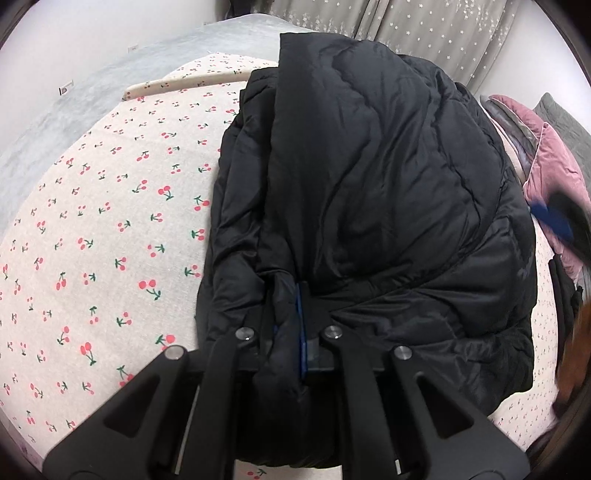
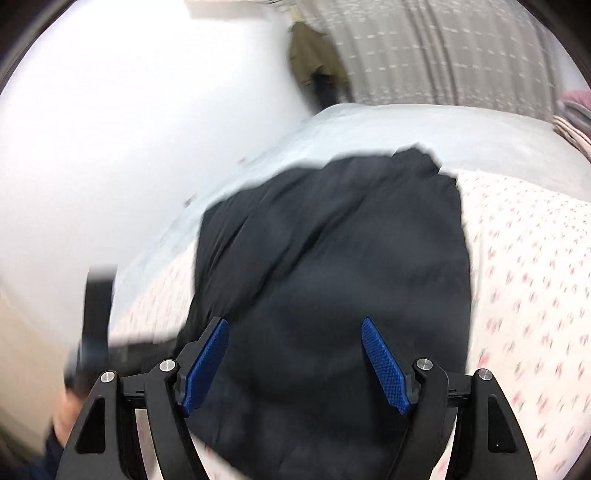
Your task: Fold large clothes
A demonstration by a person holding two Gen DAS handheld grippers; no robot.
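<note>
A black puffer jacket lies folded on a bed with a cherry-print sheet. My left gripper is shut on a fold of the jacket's near edge, with fabric bunched between the blue pads. In the right wrist view the jacket lies blurred below my right gripper, which is open, its blue pads wide apart and holding nothing. The right gripper also shows as a blurred blue shape at the right edge of the left wrist view.
A pink garment and a grey pillow lie at the right of the bed. A grey blanket covers the far side by the white wall. Star-print curtains hang behind. The left gripper shows blurred at left.
</note>
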